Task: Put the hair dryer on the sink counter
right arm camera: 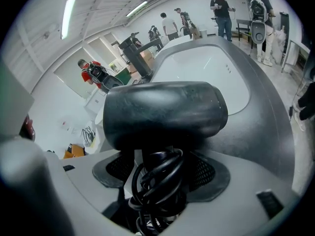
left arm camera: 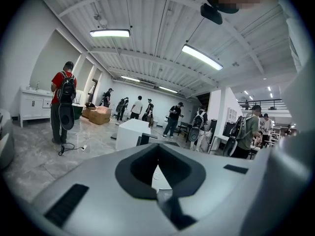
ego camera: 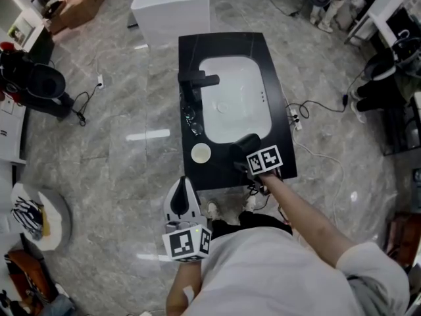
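Note:
The black hair dryer [ego camera: 245,145] lies on the near right corner of the black sink counter [ego camera: 227,45], just in front of the white basin [ego camera: 233,97]. My right gripper [ego camera: 242,164] reaches down over it. In the right gripper view the dryer's barrel [right arm camera: 165,112] lies crosswise ahead, and its cord-wrapped handle [right arm camera: 158,181] stands between the open jaws of my right gripper [right arm camera: 160,176]; slim gaps show at both pads. My left gripper [ego camera: 183,188] hangs near my body, off the counter, its jaws together [left arm camera: 157,149] with nothing in them.
A black faucet [ego camera: 197,81] stands at the basin's left, clear glass items [ego camera: 192,120] and a round white disc [ego camera: 201,153] in front of it. A white cabinet [ego camera: 171,5] sits behind the counter. Cables and a power strip [ego camera: 296,118] lie on the floor at right. People stand far off.

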The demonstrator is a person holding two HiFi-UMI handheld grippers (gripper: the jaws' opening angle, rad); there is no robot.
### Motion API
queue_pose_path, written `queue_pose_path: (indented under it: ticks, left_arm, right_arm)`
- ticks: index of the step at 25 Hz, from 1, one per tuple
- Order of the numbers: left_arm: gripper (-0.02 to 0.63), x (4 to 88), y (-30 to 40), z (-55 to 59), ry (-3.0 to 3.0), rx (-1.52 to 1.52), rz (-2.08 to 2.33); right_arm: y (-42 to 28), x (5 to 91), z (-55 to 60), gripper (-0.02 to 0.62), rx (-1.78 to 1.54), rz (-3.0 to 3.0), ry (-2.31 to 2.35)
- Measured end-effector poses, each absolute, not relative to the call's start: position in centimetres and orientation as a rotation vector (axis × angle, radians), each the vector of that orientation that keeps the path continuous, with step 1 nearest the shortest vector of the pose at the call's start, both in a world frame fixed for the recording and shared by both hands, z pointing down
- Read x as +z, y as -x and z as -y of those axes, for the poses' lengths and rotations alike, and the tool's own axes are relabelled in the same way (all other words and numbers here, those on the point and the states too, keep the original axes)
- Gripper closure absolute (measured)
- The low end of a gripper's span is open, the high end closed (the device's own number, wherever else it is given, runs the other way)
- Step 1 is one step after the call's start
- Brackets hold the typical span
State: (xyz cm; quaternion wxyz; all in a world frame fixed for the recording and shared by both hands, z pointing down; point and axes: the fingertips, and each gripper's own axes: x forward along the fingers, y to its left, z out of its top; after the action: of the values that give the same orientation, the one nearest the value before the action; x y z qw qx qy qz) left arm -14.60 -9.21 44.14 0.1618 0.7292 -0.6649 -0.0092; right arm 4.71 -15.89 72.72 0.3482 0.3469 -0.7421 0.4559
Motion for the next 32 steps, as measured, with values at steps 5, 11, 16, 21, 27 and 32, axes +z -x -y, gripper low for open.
queue_pose_path:
  ticks: [5,11,16,21,27,32]
  left_arm:
    - [0.604,43.9,13.9,9.5,-2.107,-0.019,1.883]
    - [0.604,43.7,14.0,9.6,-2.115,-0.009,1.891]
    - [0.604,43.6,13.7,9.5,-2.131,-0.014,1.883]
    - [0.604,43.4,13.8,9.2,-2.139,-0.022,1.878]
    - [0.604,43.4,13.3,8.9,-2.160,-0.023,1.861]
    - [0.604,43.3,13.2,8.6,-2.172,-0.021,1.853]
  right_arm:
    - [-4.8,72.6,15.9,0.282,1.177,1.932,-0.890]
    - [-4.6,72.6,15.9,0.282,1.194,1.932,-0.888]
    - [-4.6,72.5,15.8,0.282,1.204,1.934,-0.894]
    - [-4.5,71.9,15.5,0.282,1.210,1.951,-0.907]
    - [-5.0,71.7,15.3,0.282,1.210,1.953,-0.933]
    - [-5.5,71.4,15.2,0.282,1.204,1.956,-0.970]
